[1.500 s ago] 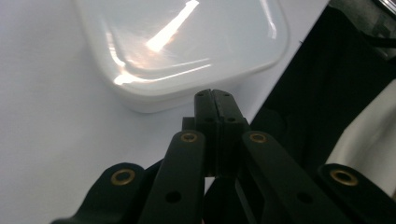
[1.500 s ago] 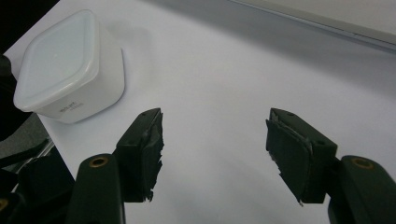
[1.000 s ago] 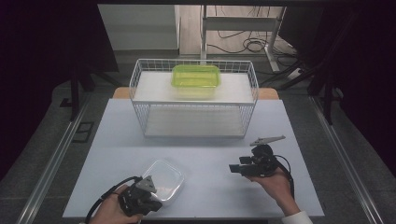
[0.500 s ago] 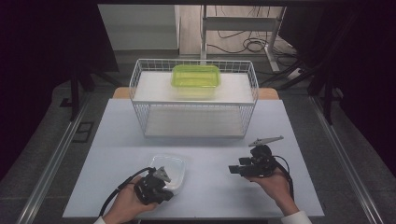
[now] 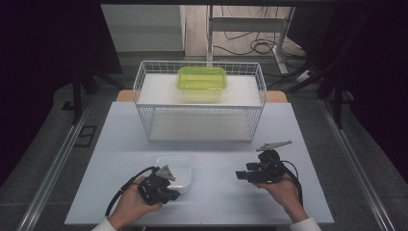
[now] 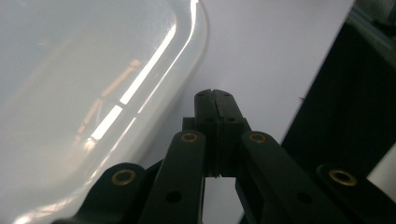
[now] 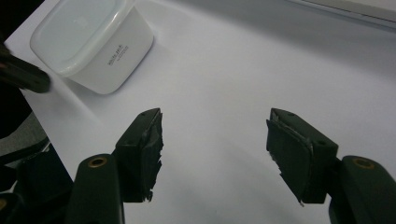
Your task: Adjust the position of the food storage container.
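The lidded white plastic container (image 5: 173,173) stands on the bench (image 5: 216,130) close to its near edge, left of the middle, well in front of the white wire basket (image 5: 199,107) that holds a green-lidded box (image 5: 201,78) at the far side. The left hand-held gripper (image 5: 169,191) sits at the container's near right corner, its jaws pressed fully together with nothing between them; in the left gripper view the closed tips (image 6: 214,100) lie just beside the container's rounded rim (image 6: 184,51), on its outer side, pointing along that edge over bare bench. Whether the tips touch the wall cannot be told.

The right hand-held gripper (image 5: 240,175) rests well apart to the right, level, jaws spread wide and empty, aimed leftward across the bench. From its own view the container (image 7: 93,42) lies ahead and off to the left, beyond the gap between the jaws, with its long axis running obliquely to the line of the jaws.

The left hand is clearly the nearer one. With closed jaws beside the wall, it looks set for a push or nudge rather than a grasp.
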Motion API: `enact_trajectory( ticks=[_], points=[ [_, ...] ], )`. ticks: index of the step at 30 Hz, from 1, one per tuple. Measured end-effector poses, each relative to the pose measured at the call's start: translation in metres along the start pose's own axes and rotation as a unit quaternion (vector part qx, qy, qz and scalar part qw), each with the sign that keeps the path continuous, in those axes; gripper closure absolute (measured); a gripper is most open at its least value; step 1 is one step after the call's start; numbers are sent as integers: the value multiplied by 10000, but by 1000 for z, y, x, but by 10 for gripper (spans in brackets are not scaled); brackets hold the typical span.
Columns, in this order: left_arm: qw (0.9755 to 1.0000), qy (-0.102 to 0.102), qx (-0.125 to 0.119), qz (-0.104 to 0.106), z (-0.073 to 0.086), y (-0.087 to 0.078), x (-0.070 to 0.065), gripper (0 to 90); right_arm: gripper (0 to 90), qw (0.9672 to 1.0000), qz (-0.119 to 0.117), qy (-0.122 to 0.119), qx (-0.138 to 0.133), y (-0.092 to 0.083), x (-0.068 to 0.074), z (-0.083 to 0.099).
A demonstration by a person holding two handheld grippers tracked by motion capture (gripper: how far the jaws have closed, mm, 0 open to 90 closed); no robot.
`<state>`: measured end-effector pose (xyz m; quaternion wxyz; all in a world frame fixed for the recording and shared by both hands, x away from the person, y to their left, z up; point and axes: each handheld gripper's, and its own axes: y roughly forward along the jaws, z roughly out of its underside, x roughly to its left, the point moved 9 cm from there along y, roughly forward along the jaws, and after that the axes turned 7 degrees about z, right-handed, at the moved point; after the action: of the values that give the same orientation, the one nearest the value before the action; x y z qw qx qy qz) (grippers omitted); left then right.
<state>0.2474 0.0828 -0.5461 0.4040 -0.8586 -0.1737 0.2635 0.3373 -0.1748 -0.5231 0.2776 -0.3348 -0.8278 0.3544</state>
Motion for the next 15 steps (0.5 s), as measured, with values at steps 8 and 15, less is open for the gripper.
enact_trajectory(
  ticks=[8, 15],
  points=[
    [9945, -752, -548, -482, 20, -48, 44, 900, 362, 10000, -6, 10, -57, -3, -1, -2],
    [9884, -1292, -497, -632, 39, -51, 83, 900, 355, 10000, 35, 21, -76, -4, -3, -3]
  ],
)
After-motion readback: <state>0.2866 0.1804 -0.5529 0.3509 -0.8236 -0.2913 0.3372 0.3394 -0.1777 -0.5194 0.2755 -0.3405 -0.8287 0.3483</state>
